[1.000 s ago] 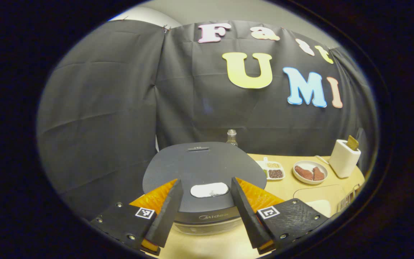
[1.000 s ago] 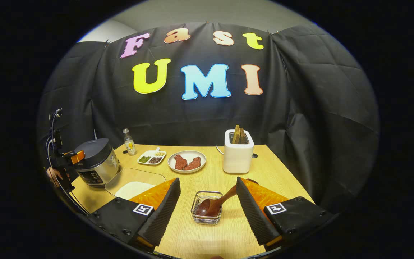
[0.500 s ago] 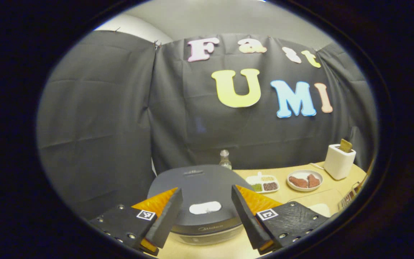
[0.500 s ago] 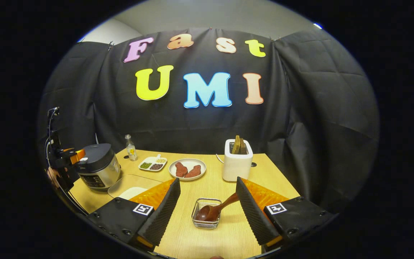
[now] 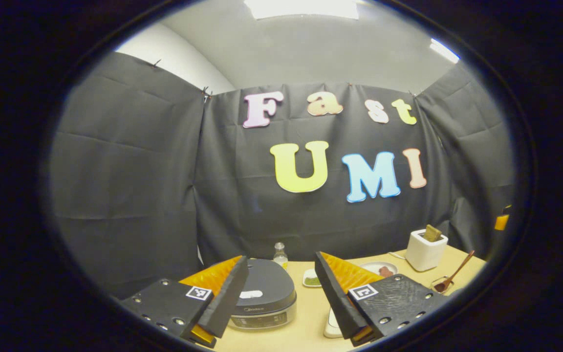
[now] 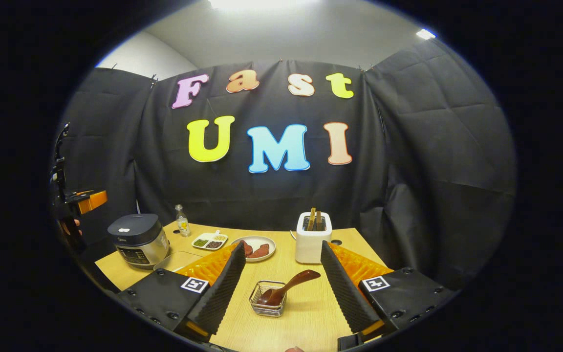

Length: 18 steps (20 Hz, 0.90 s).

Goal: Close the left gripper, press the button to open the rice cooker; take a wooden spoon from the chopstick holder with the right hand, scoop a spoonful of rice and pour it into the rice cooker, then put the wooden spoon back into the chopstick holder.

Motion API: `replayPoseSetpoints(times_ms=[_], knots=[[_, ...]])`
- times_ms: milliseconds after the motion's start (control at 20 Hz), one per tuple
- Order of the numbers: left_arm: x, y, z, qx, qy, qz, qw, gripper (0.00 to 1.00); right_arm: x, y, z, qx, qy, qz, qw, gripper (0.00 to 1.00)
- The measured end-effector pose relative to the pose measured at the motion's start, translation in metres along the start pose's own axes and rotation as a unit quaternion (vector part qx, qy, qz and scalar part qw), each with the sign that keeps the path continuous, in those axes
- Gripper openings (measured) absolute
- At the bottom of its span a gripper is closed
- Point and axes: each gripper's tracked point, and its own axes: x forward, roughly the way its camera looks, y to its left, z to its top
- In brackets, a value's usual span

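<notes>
Wooden brown spoon [image 6: 286, 288] leans in wire-mesh chopstick holder [image 6: 268, 305], handle up for grasping; right claw [image 6: 284, 286] gapes before it. Dark lidded rice cooker [image 5: 262, 300] far left of holder, closed; left claw [image 5: 281, 293] spread, unready for button.

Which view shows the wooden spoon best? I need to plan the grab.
The right gripper view: the wooden spoon lies whole in its wire holder. The left gripper view shows the spoon small at the edge.

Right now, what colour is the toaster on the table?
White; the toaster shows best in the right gripper view.
</notes>
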Motion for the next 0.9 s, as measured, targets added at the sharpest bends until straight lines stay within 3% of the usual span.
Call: replayPoseSetpoints(times_ms=[350, 900], knots=[[-0.06, -0.022, 0.021, 0.005, -0.018, -0.028, 0.999, 0.85, -0.019, 0.011, 0.032, -0.023, -0.05, 0.009, 0.998, 0.98], [-0.062, 0.001, 0.029, 0.021, -0.037, -0.047, 0.998, 0.86, -0.037, 0.042, 0.046, -0.01, -0.071, -0.022, 0.997, 1.0]])
